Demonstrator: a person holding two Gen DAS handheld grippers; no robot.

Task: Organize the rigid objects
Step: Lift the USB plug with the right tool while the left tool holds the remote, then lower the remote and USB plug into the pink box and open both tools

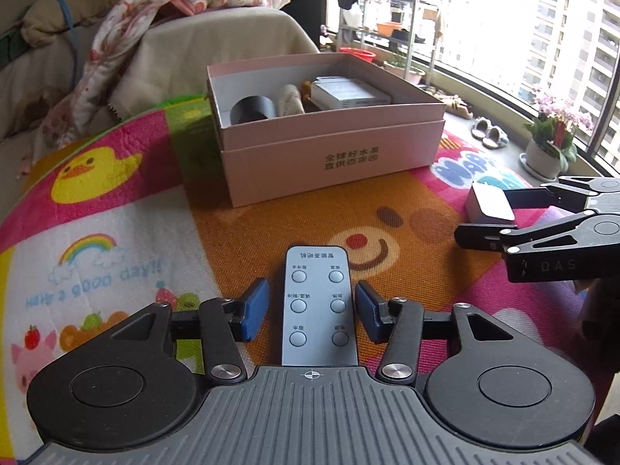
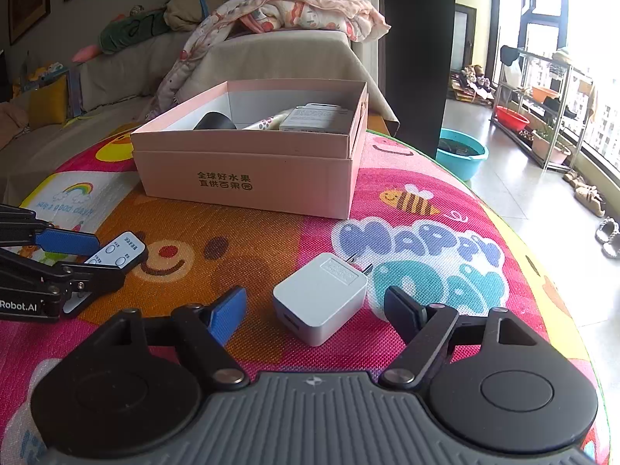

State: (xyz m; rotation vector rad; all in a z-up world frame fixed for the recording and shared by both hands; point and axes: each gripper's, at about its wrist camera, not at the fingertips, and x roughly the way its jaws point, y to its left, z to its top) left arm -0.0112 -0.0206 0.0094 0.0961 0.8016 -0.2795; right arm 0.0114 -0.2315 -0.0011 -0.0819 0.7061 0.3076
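A grey remote control (image 1: 317, 306) lies on the colourful play mat (image 1: 116, 240) between the open blue-padded fingers of my left gripper (image 1: 312, 308), which do not touch it. A white plug adapter (image 2: 321, 303) lies on the mat (image 2: 445, 209) between the open fingers of my right gripper (image 2: 316, 312), with gaps on both sides. An open pink box (image 1: 333, 143) stands further back and holds a dark cylinder (image 1: 254, 110), a white box (image 1: 348, 93) and a patterned tube (image 1: 290, 100). The box also shows in the right wrist view (image 2: 252, 170).
A sofa with a draped blanket (image 1: 162, 27) stands behind the mat. On the floor are a teal basin (image 2: 463, 155), a shelf rack (image 2: 542, 108), a potted plant (image 1: 552, 135) and slippers (image 1: 490, 137) by the window.
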